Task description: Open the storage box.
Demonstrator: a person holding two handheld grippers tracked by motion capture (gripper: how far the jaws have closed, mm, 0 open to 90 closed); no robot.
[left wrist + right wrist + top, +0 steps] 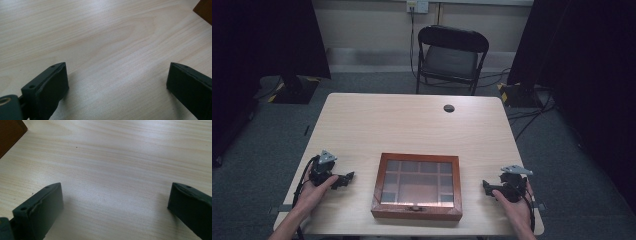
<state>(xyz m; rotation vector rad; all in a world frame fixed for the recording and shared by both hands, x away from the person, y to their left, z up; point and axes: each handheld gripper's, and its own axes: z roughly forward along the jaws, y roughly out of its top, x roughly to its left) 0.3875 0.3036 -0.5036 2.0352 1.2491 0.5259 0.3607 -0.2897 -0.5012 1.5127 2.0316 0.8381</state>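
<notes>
On the table, high view: we see a wooden box (417,186) with a glass grid lid lying flat at the near edge of the table (412,125), centred.
Left gripper (343,180): we hold it left of the box, apart from it.
Right gripper (486,186): held right of the box, apart.
Far side: a black chair (451,56).
Left gripper view: jaws spread wide over bare wood, gripping nothing; box corner (203,10) far right.
Right gripper view: jaws equally wide, empty; box corner (10,133) far left.
</notes>
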